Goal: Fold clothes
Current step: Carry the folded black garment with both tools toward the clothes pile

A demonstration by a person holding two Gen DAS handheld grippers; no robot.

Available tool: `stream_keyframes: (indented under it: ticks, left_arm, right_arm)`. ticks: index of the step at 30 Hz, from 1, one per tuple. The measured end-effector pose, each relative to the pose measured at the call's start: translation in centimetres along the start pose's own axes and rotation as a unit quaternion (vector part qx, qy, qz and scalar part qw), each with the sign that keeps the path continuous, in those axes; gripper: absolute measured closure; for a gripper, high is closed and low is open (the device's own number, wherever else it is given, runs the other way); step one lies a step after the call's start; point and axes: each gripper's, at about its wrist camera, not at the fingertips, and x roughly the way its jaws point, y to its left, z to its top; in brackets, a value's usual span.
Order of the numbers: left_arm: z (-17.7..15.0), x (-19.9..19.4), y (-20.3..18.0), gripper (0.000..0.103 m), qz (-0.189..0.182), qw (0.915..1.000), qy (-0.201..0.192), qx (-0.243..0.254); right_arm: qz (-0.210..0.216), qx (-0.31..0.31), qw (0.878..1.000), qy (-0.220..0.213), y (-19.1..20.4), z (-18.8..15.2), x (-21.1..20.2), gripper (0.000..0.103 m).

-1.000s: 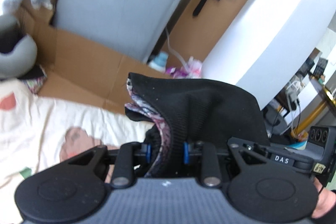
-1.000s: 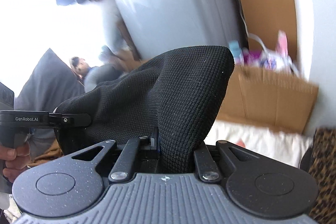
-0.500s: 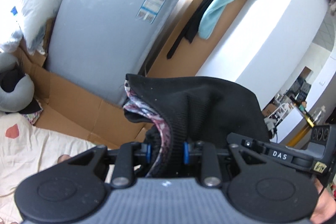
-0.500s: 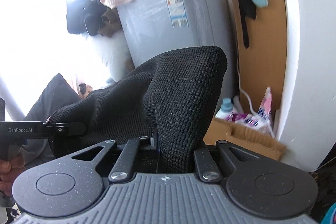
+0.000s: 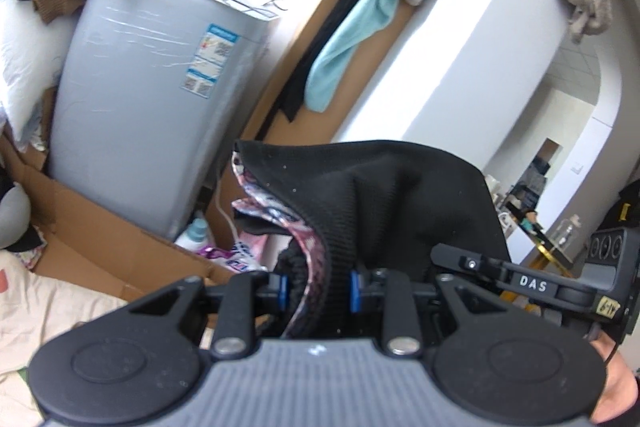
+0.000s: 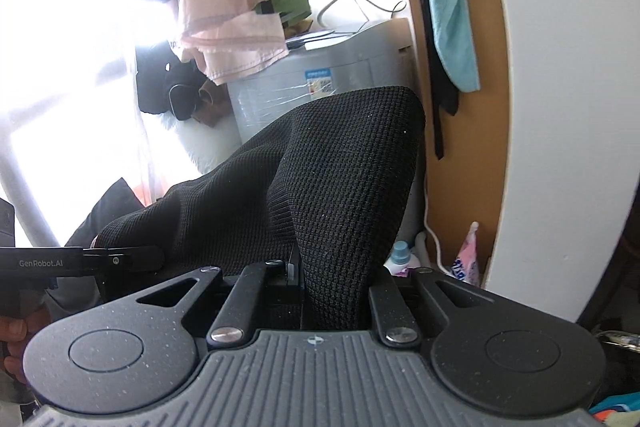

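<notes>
Left wrist view: your left gripper point(image 5: 316, 293) and right gripper point(image 6: 320, 291) each pinch the black knit garment point(image 6: 340, 179); soft, limp, light; grip the edges.

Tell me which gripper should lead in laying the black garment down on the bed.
Probably left. The left gripper is shut on the black garment, with the bed sheet showing just below it. The right gripper grips too, but its view shows no bed.
</notes>
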Motion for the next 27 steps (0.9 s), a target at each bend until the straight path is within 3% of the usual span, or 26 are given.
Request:
stream_keyframes:
  ticks: [4, 11, 16, 27]
  left_arm:
    - [-1.2, 0.3, -2.0, 0.074, -0.017, 0.9998, 0.008, 0.006]
    - [-4.5, 1.1, -5.6, 0.074, -0.054, 0.9976, 0.032, 0.03]
    - [-7.1, 2.6, -7.4, 0.074, -0.09, 0.9946, 0.042, 0.032]
    - [-10.4, 7.8, -9.3, 0.074, -0.138, 0.987, 0.059, 0.057]
  right_arm:
    - [-0.01, -0.007, 1.0, -0.005, -0.8, 0.3, -3.0, 0.094]
    - [-0.038, -0.021, 0.999, 0.017, -3.6, -2.2, -7.9, 0.094]
    - [-0.063, -0.01, 0.998, 0.009, -6.0, -3.8, -11.4, 0.094]
    - [-0.095, -0.002, 0.996, 0.005, -11.5, -7.9, -13.3, 0.094]
